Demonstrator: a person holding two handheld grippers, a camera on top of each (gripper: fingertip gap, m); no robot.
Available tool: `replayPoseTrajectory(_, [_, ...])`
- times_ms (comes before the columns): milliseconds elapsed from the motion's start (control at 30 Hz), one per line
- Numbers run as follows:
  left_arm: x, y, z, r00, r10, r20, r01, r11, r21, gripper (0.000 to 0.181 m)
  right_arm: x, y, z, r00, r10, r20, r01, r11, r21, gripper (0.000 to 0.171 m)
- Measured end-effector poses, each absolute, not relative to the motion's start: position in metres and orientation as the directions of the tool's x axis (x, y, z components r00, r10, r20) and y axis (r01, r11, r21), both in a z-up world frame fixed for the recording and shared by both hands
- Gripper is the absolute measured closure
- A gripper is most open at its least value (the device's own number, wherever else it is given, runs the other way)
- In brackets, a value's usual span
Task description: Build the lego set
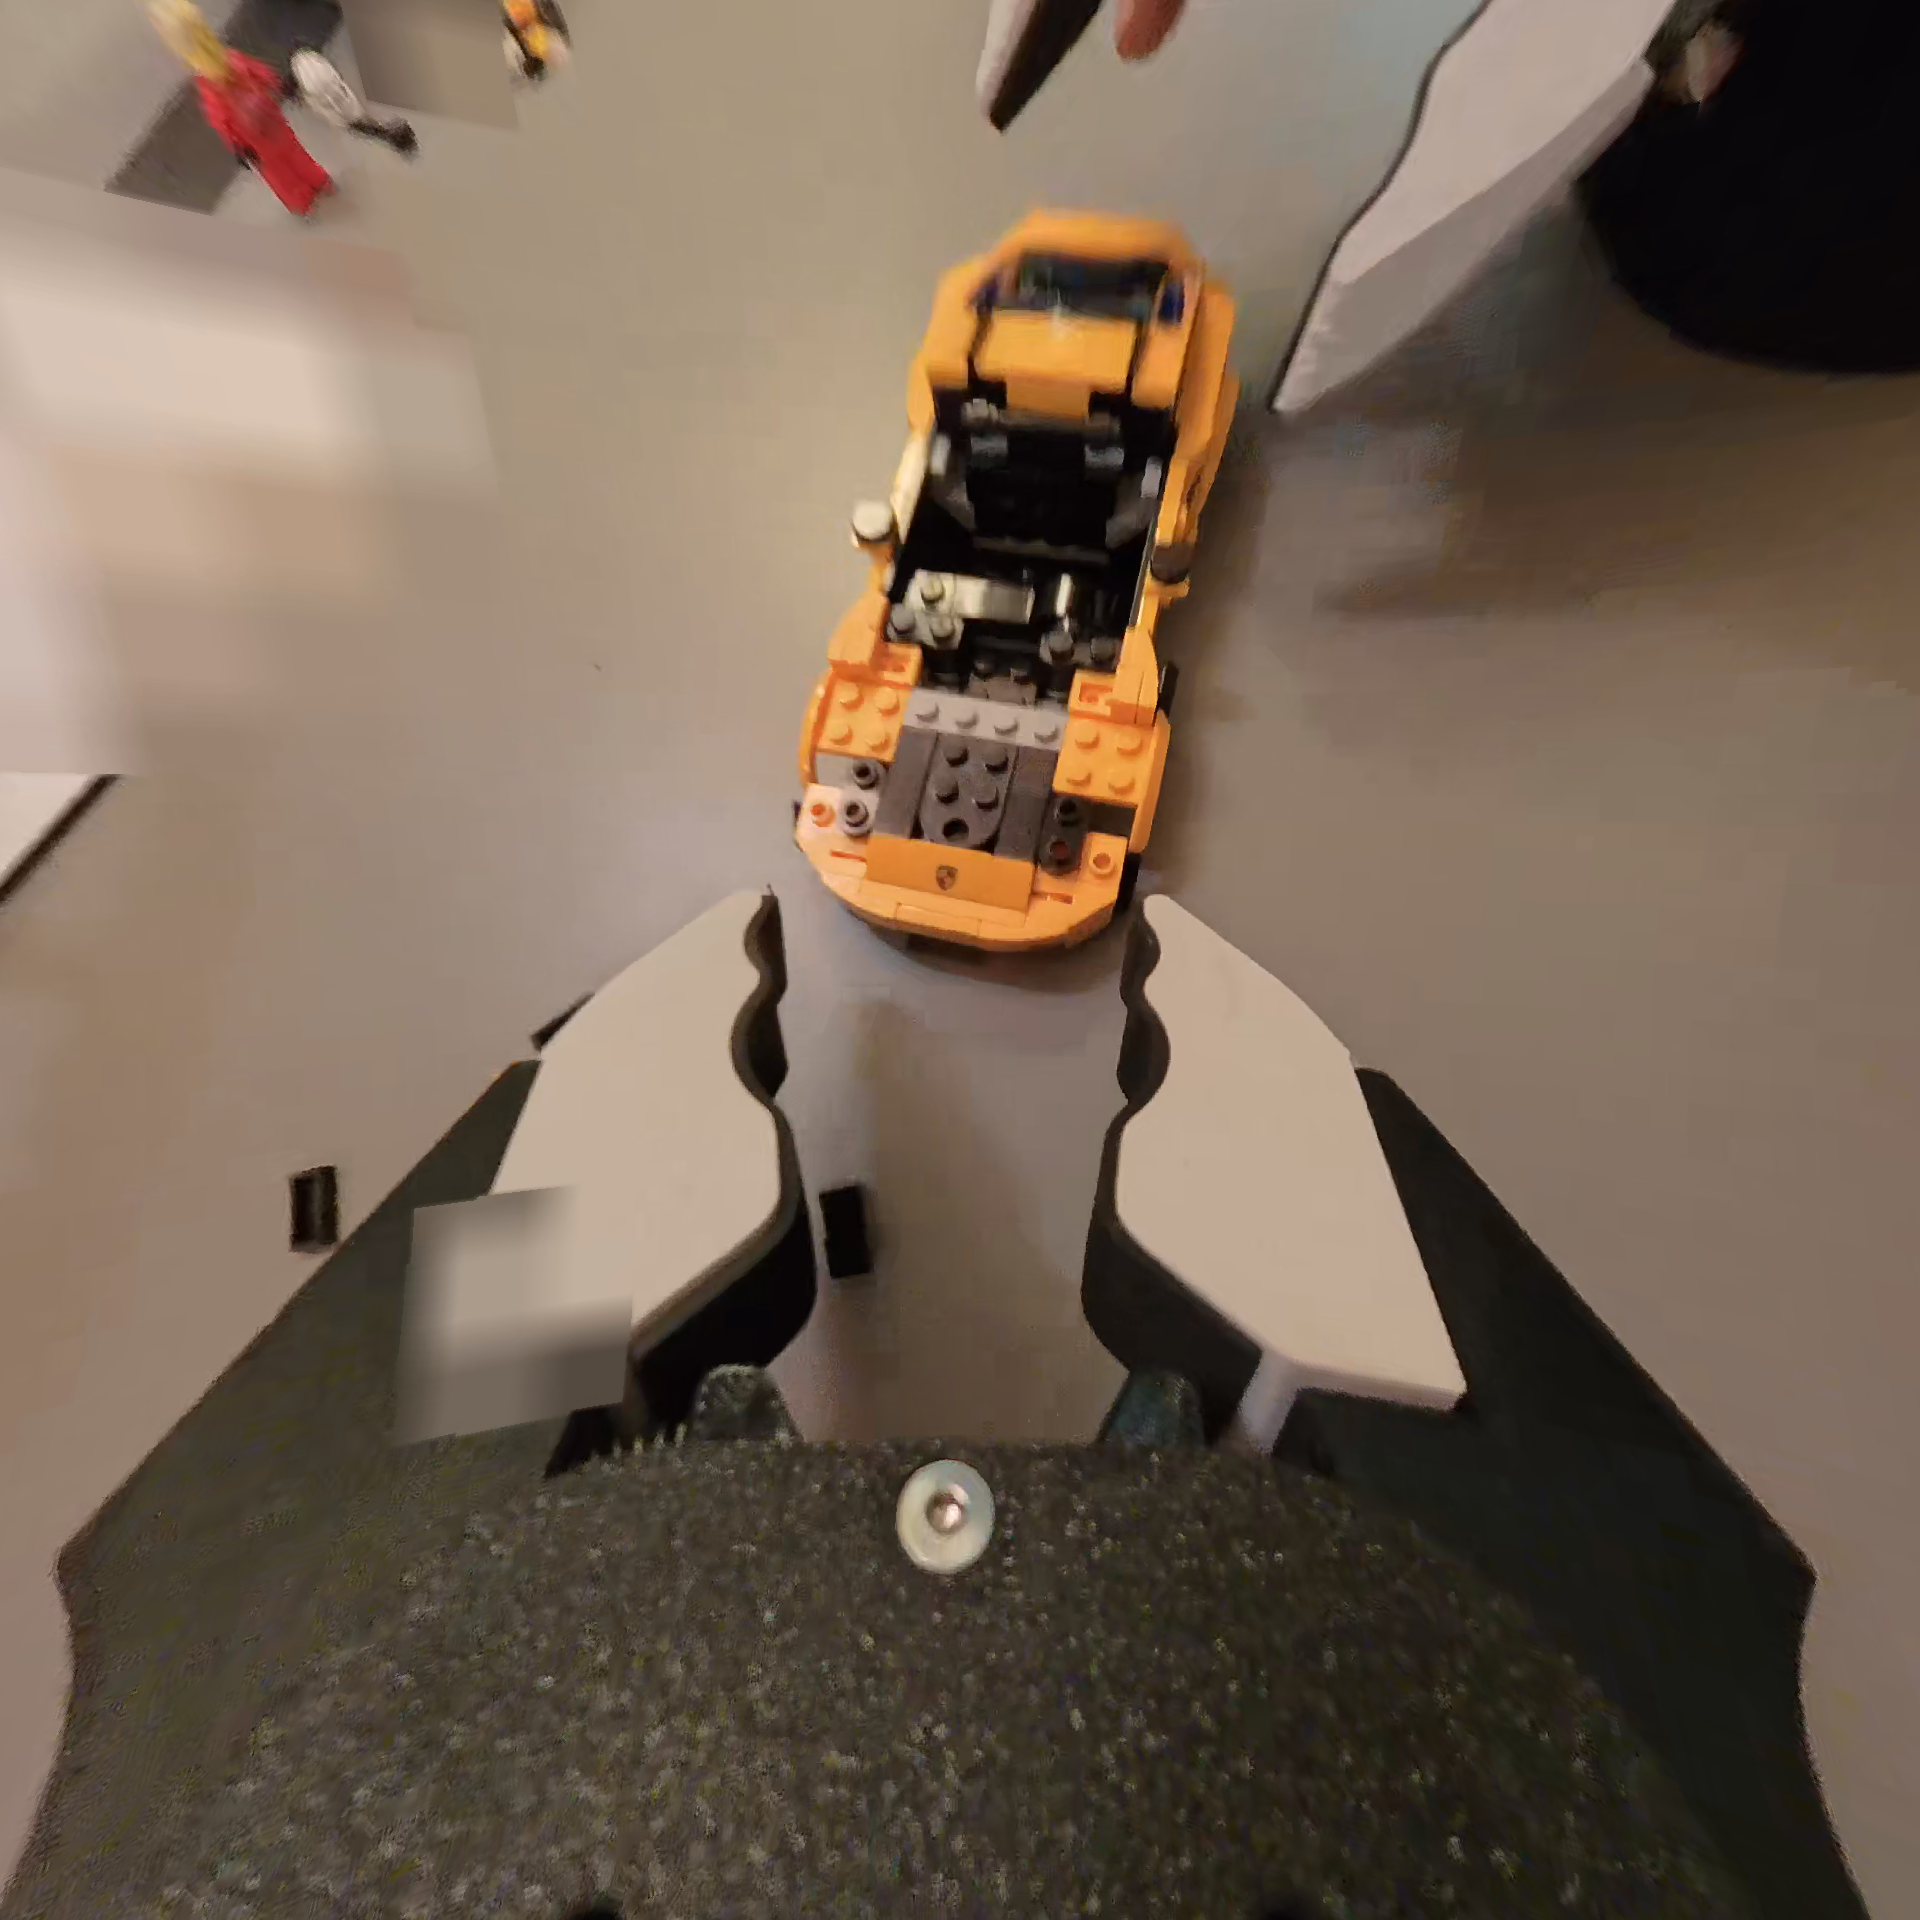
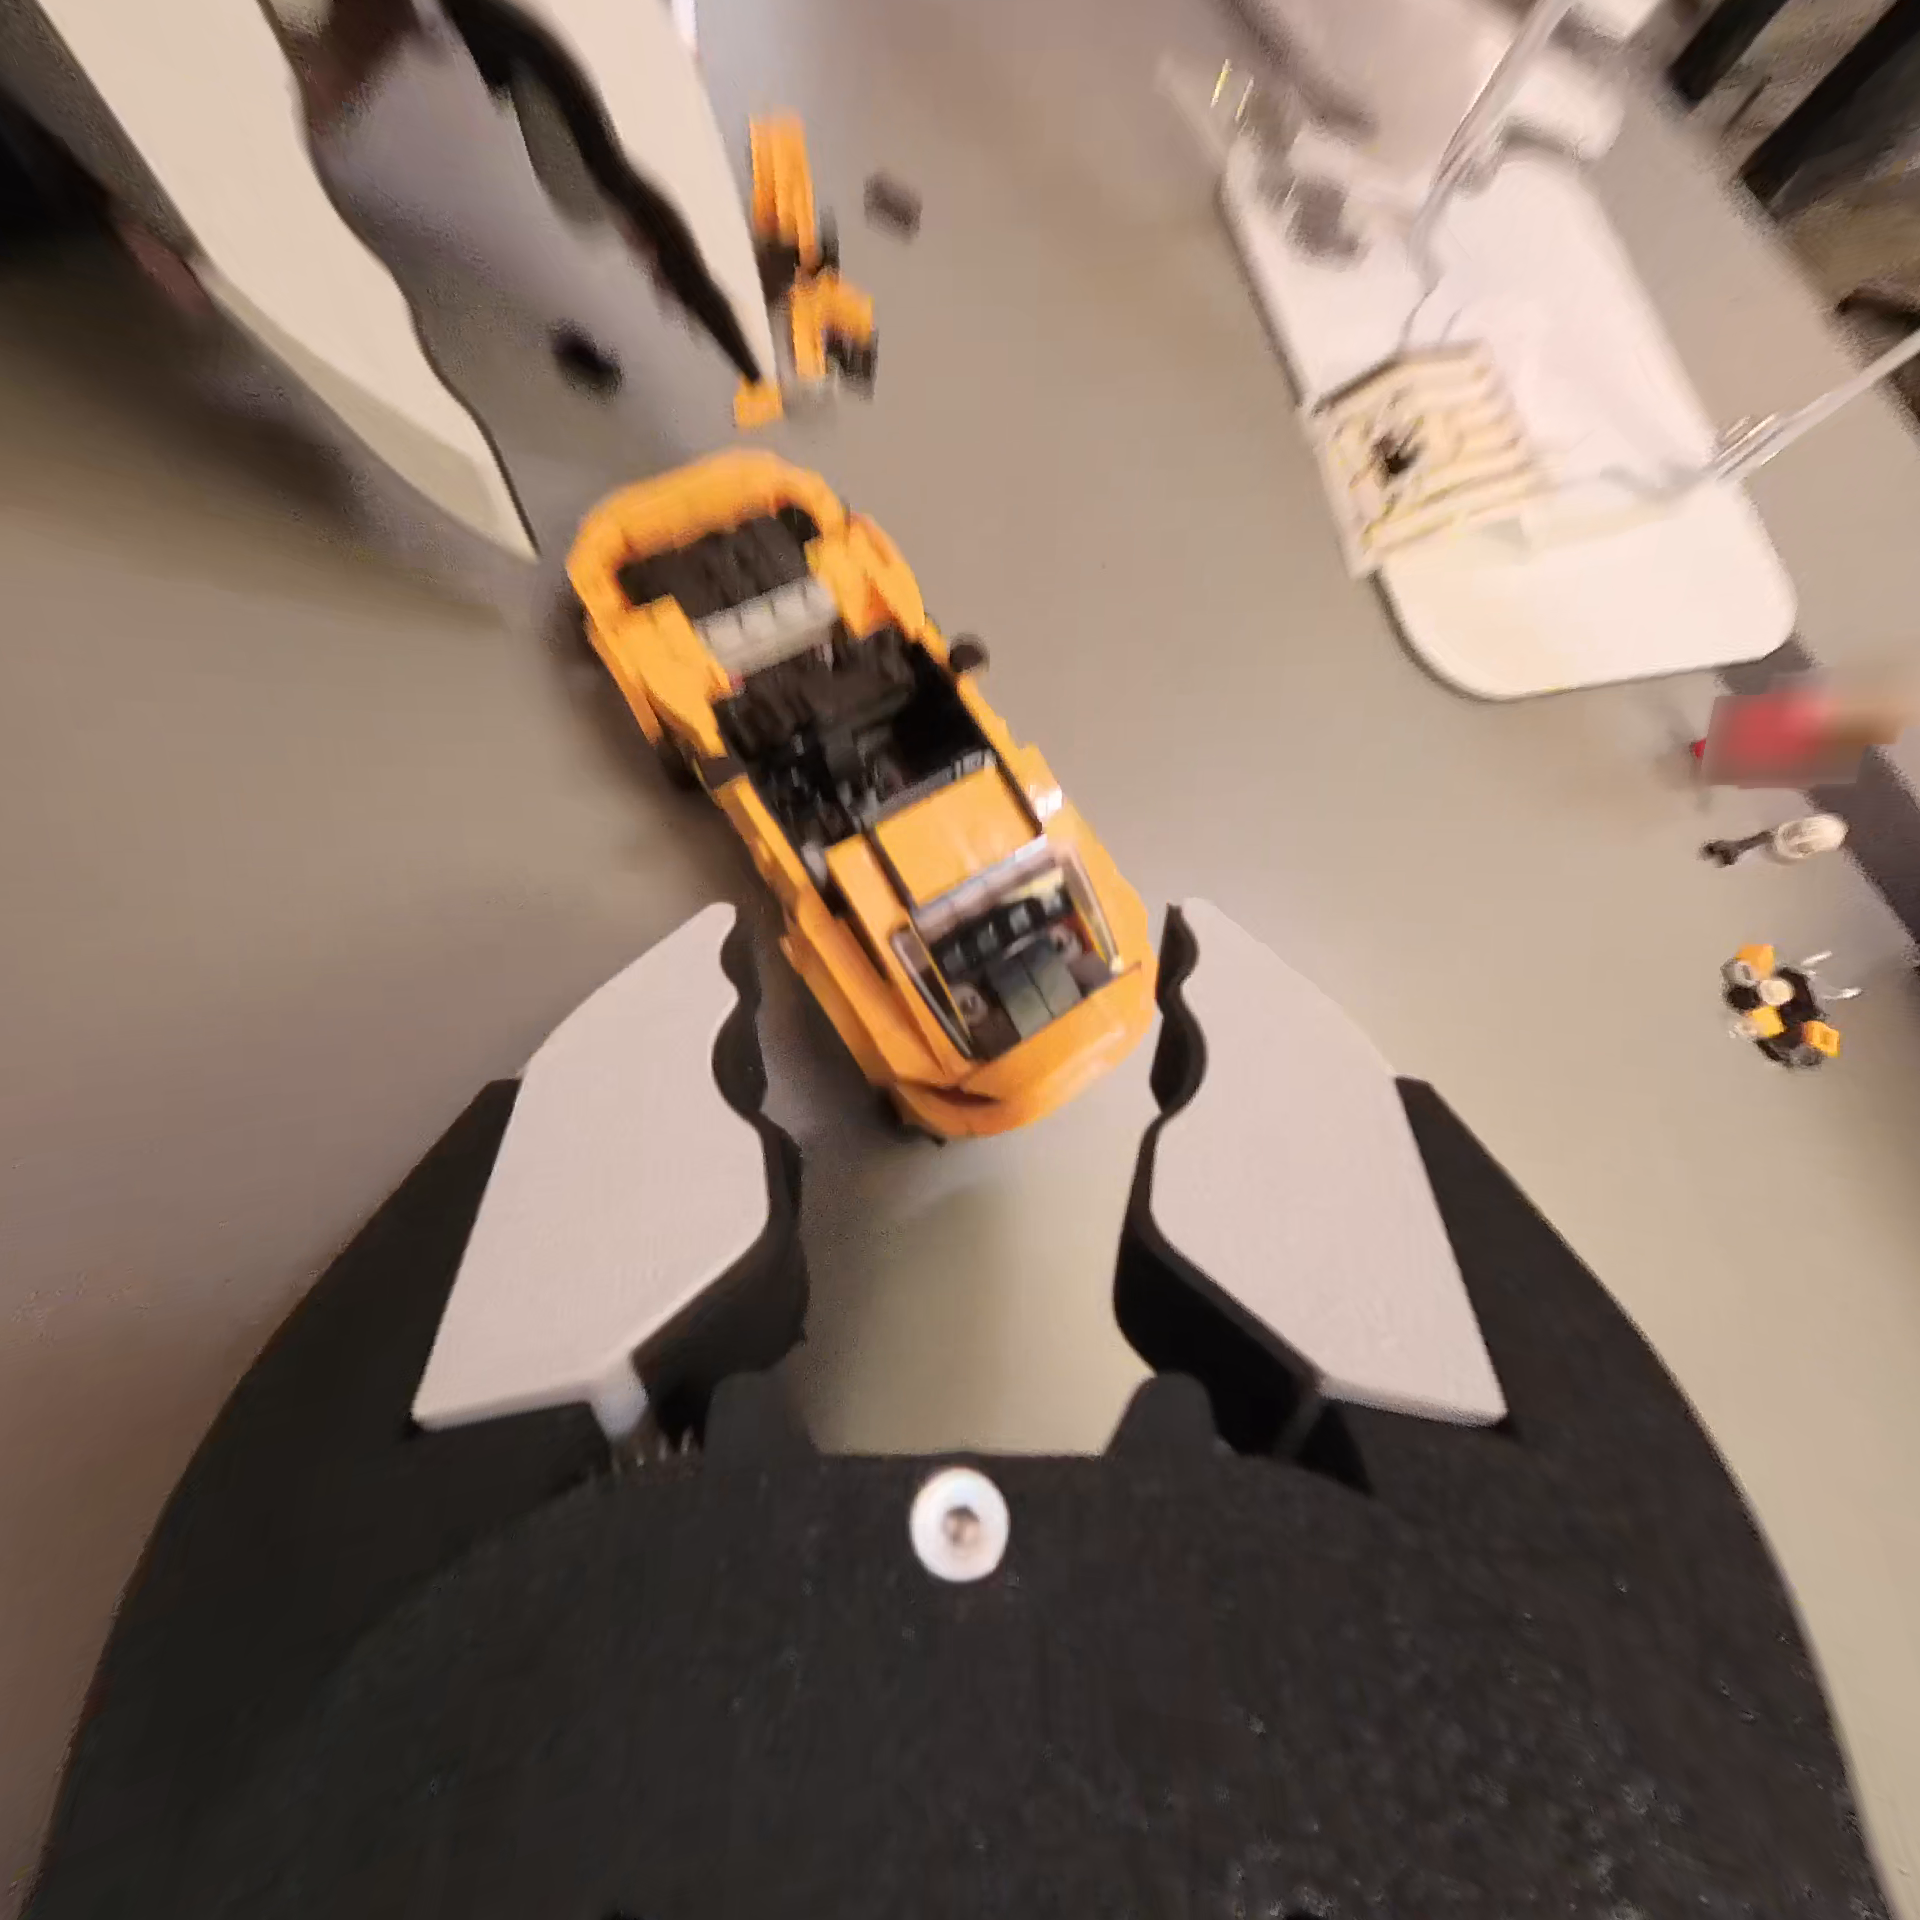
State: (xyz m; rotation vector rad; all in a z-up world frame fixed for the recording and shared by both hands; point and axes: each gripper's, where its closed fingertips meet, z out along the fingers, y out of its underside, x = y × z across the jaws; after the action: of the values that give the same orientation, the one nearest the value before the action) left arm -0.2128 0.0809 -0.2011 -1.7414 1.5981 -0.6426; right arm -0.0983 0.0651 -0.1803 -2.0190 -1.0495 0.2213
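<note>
Grey table: orange car; booklet right view only.

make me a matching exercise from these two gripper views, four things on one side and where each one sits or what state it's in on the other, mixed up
Things:
1. orange car
2. left gripper
3. red minifigure
4. small black brick

Places or states:
A. lying at the far left of the table
B. open, holding nothing
C. cabin roofless, studs bare on the near end
D. on the table between the left gripper's fingers

Pairs: 1-C, 2-B, 3-A, 4-D
</note>
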Motion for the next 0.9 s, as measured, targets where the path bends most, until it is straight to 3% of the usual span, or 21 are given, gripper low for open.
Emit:
replayPoseTrajectory(100, [-0.21, 0.087, -0.171, 0.17, -0.984, -0.056, -0.522, -0.041, -0.852, 0.127, -0.108, 0.06, -0.138, 0.709, 0.684, 0.169, 0.409, -0.204, -0.889, 0.098])
replayPoseTrajectory(200, [-0.21, 0.092, -0.146, 0.218, -0.976, -0.024, -0.393, -0.066, -0.917, 0.144, -0.111, 0.055, -0.105, 0.774, 0.607, 0.181, 0.282, -0.074, -0.957, 0.105])
replayPoseTrajectory(267, [-0.212, 0.096, -0.133, 0.248, -0.969, -0.018, -0.317, -0.064, -0.946, 0.159, -0.106, 0.056, -0.093, 0.816, 0.548, 0.187, 0.226, -0.005, -0.974, 0.126])
replayPoseTrajectory(333, [-0.216, 0.098, -0.118, 0.269, -0.963, -0.003, -0.231, -0.062, -0.971, 0.173, -0.094, 0.058, -0.087, 0.861, 0.475, 0.181, 0.175, 0.057, -0.983, 0.171])
replayPoseTrajectory(533, [-0.241, 0.114, -0.077, 0.388, -0.922, -0.01, -0.018, 0.003, -1.0, 0.181, -0.053, 0.066, -0.081, 0.954, 0.283, 0.099, 0.073, 0.102, -0.992, 0.171])
replayPoseTrajectory(900, [-0.282, 0.135, -0.053, 0.659, -0.75, -0.057, 0.042, 0.113, -0.993, 0.181, -0.048, 0.07, -0.088, 0.977, 0.179, 0.113, 0.101, 0.075, -0.992, 0.171])
